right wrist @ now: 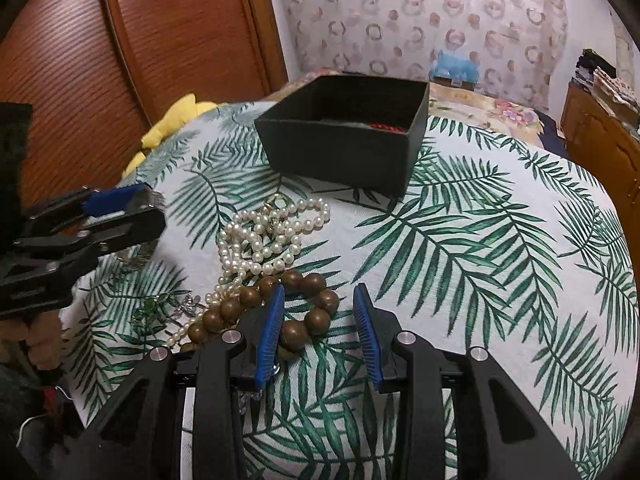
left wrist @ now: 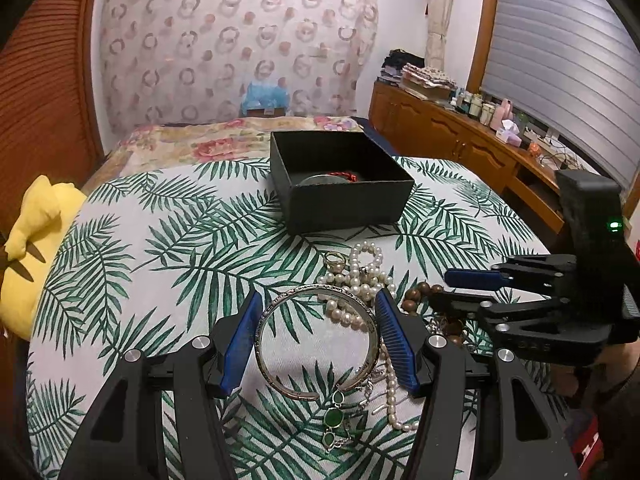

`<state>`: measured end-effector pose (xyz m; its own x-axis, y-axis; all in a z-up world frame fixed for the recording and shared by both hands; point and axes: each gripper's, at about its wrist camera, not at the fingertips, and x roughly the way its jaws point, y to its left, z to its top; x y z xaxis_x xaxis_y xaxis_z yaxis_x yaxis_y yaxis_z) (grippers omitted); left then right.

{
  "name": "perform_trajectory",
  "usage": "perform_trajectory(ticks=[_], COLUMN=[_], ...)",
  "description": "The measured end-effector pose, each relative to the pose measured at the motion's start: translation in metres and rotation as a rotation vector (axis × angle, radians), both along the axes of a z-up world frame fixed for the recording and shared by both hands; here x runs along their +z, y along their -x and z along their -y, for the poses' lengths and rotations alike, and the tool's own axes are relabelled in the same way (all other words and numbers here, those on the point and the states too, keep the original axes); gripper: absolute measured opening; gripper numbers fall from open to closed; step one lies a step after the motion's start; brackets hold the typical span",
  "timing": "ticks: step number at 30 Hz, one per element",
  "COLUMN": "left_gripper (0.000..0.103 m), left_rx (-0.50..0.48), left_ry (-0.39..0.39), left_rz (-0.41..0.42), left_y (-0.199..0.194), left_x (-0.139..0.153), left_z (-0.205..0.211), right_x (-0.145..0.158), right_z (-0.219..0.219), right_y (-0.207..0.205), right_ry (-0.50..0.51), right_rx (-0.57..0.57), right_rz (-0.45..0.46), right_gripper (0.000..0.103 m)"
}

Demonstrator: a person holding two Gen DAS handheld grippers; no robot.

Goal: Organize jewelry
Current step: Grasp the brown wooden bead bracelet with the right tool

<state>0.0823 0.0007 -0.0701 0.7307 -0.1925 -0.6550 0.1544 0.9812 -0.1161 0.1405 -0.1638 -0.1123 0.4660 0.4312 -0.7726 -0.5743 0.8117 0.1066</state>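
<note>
A silver engraved bangle [left wrist: 316,344] sits between the blue pads of my left gripper [left wrist: 318,340], which is shut on it just above the leaf-print cloth [left wrist: 160,240]. Beside it lie a pearl necklace [left wrist: 360,280], a gold ring [left wrist: 334,258] and a green-stone bracelet [left wrist: 334,416]. My right gripper [right wrist: 320,320] is open and low over a brown wooden bead bracelet [right wrist: 316,320]; its left pad covers some beads and its right pad stands clear of them. The pearl necklace [right wrist: 272,236] lies just beyond. An open black box [right wrist: 336,152] stands farther back with a red cord and something silver inside.
The black box [left wrist: 340,204] stands mid-table behind the jewelry. A yellow plush toy [left wrist: 36,248] rests off the table's left edge. Beyond are a bed with a floral cover [left wrist: 200,140] and a cluttered wooden cabinet [left wrist: 460,132] at the right. The right gripper [left wrist: 452,292] is close beside the left.
</note>
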Motion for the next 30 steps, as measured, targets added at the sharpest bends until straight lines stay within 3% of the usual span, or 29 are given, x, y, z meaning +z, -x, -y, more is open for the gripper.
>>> perform_trajectory(ticks=[4,11,14,18,21,30], left_gripper=[0.056,0.056,0.056,0.056,0.056,0.056], left_rx=[-0.001,-0.008,-0.008,0.001,0.015,0.016], left_ry=[0.004,0.002,0.001,0.006,0.011,0.018], left_rz=[0.002,0.004,0.002,0.008,0.023,0.055], left_y=[0.002,0.003,0.003,0.003,0.005,0.008], left_x=[-0.001,-0.001,-0.002,0.0,0.003,0.019], left_z=[0.001,0.004,0.004,0.002,-0.002,-0.006], right_x=[-0.003,-0.003,-0.003,0.001,0.017,0.078], right_z=[-0.003,-0.005,-0.008,-0.009,-0.003,0.01], right_y=[-0.006,-0.011,-0.008,-0.002,0.004,0.019], right_ry=[0.071,0.091,0.084,0.078,0.017,-0.03], right_rx=[0.006,0.035,0.078,0.088,0.086,0.079], right_rz=[0.014,0.025,0.042,0.053,0.074,0.229], right_gripper=[0.038,0.038,0.017,0.015,0.015,0.015])
